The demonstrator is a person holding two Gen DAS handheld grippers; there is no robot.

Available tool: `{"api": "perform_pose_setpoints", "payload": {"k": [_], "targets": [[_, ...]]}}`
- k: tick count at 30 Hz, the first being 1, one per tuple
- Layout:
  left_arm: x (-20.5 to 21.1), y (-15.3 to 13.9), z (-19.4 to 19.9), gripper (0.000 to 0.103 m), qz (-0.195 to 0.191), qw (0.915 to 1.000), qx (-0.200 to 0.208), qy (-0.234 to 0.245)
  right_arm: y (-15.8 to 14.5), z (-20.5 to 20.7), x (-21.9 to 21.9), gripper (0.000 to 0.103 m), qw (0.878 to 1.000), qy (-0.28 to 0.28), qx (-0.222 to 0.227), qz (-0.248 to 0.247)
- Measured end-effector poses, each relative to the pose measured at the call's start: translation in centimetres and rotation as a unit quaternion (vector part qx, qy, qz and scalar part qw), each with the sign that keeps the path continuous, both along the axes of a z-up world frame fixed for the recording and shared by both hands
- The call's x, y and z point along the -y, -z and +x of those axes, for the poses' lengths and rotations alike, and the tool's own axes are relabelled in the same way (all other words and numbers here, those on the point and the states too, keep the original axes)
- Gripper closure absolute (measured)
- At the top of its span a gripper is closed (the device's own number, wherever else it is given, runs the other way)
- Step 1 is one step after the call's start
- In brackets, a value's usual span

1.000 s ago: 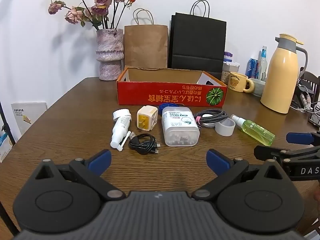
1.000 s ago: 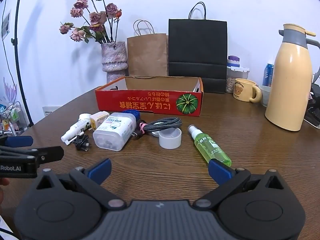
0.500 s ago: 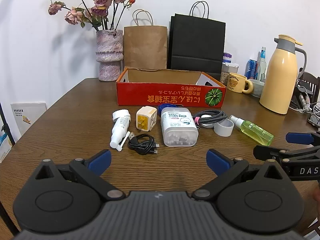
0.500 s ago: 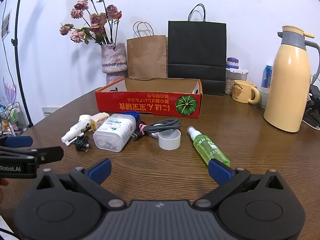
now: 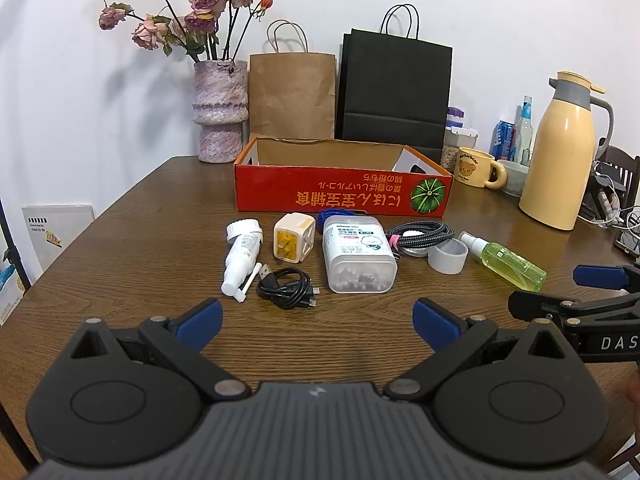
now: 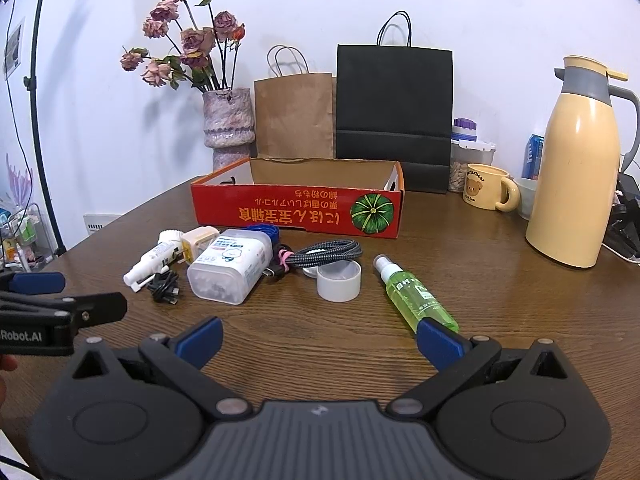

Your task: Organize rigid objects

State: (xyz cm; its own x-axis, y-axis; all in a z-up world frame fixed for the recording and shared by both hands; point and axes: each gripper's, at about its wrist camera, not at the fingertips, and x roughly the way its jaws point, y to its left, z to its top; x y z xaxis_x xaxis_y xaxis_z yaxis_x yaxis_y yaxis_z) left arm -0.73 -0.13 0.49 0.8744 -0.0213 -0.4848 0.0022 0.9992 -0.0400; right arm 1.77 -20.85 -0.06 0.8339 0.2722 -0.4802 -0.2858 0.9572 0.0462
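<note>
Hovering wide-jawed, left gripper (image 5: 316, 320) faces the swab box (image 5: 358, 254) ahead; right gripper (image 6: 318, 340), equally wide, should straddle the spray bottle (image 6: 416, 294) squarely.

The table (image 5: 120, 264) is brown wood with a visible grain and a soft sheen, and near its far edge stands a printed red cardboard box (image 5: 344, 196) whose inside is plain matt brown. In front of it lie a frosted, translucent plastic cotton-swab box (image 5: 358, 256), a white plastic spray bottle (image 5: 240, 252), a clear green plastic spray bottle (image 6: 418, 296), a braided fabric-sheathed cable (image 6: 324, 254) and a smooth rubbery black USB cable (image 5: 286, 290). Toward the far right corner the cream thermos jug (image 6: 576, 168) looks smooth and satiny (its collar a matt grey), beside a glossy ceramic bear mug (image 5: 476, 168), while the brown paper bag (image 5: 292, 96) and black paper bag (image 6: 394, 116) are matt.
</note>
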Motion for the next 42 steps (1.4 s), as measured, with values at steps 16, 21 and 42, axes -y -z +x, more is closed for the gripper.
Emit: {"api": "perform_pose_setpoints", "payload": {"k": [16, 21, 42], "targets": [[-0.01, -0.03, -0.04, 0.0, -0.001, 1.0, 0.001, 0.0, -0.3, -0.39, -0.1, 0.0, 1.0, -0.001, 0.004, -0.004], [0.01, -0.06, -0.11, 0.0, -0.001, 1.0, 0.001, 0.0, -0.32, -0.38, -0.1, 0.0, 1.0, -0.001, 0.005, -0.004], [-0.06, -0.19, -0.22, 0.0, -0.002, 1.0, 0.003, 0.0, -0.49, -0.44, -0.22, 0.0, 1.0, -0.002, 0.01, -0.006]]}}
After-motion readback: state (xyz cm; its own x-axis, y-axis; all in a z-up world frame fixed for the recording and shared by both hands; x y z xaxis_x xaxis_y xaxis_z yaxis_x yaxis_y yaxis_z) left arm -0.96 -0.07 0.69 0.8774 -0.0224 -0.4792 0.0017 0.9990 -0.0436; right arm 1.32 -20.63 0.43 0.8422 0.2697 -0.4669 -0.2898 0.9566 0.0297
